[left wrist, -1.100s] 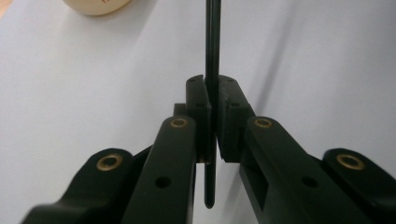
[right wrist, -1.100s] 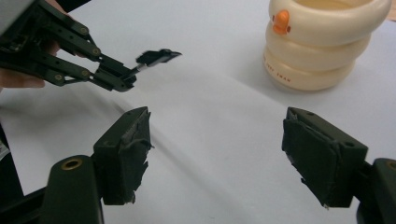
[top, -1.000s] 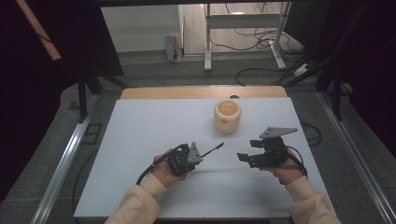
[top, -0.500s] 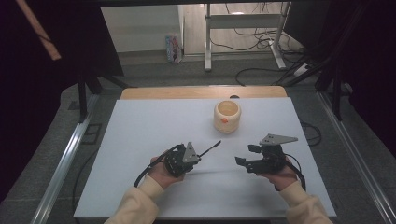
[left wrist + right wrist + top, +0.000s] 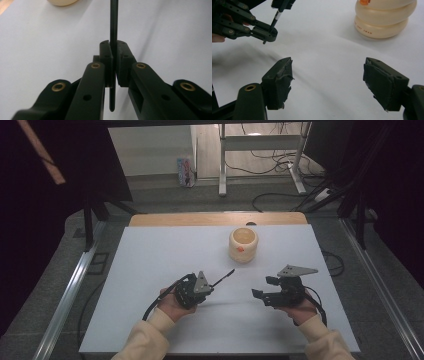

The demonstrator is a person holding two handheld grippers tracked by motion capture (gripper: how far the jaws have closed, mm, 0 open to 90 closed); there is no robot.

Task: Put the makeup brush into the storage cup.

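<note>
Thin black brush: clamped between the pressed-together jaws of the left gripper, raised over the white table, bristle end slanted toward the cream cup. Right gripper: held just above the table, jaws spread wide, nothing between them. Cream cup: upright, orange mark on its side, well beyond both grippers. Bare tabletop is seen between brush and cup. Cables: noted on the floor behind.

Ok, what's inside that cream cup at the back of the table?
From above, the cup opens onto a pale inner wall, with nothing standing out of it. An orange mark sits on its outside. The bottom is too small and dim to tell.
</note>
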